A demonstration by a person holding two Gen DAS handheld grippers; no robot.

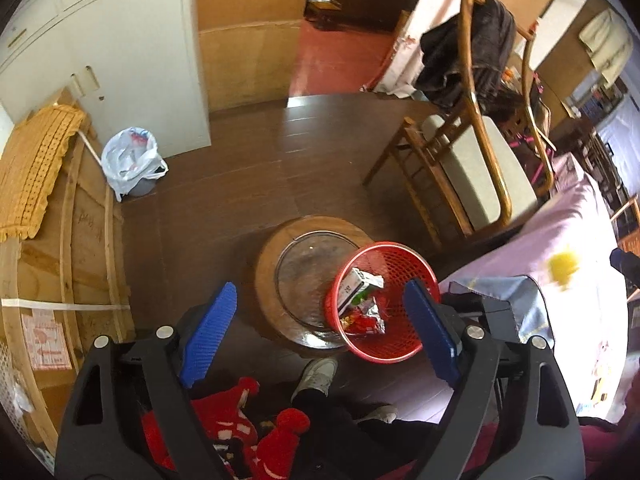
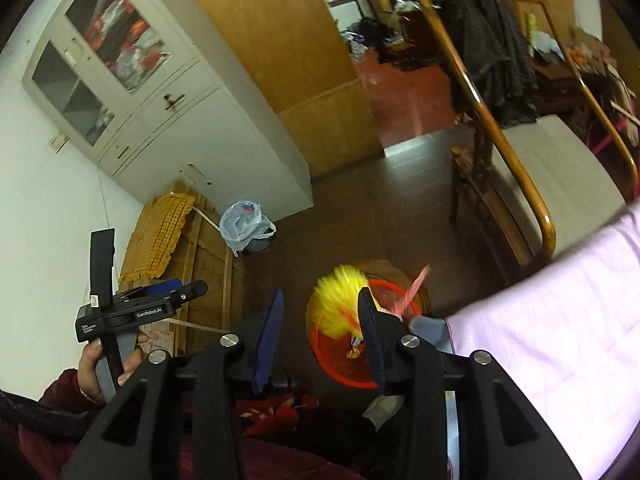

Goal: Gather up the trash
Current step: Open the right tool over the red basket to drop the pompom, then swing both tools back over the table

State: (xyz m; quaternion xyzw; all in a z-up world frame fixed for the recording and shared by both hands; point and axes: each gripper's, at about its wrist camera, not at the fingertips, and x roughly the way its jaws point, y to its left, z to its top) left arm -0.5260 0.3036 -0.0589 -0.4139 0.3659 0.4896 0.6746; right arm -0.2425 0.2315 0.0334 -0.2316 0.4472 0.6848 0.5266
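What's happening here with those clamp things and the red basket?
A person holds a two-finger gripper in each hand and is collecting trash. The red basket on a round wooden stool already holds wrappers and a small box. The right gripper is open, with a blurred yellow piece over the basket. The left gripper is open and empty.

yellow wrapper (image 2: 340, 304) blurred, basket (image 2: 344, 372) part-hidden

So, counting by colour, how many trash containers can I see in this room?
Red: 1, the mesh basket on the round stool
White: 1, the bag-lined bin by the cabinet
Total: 2
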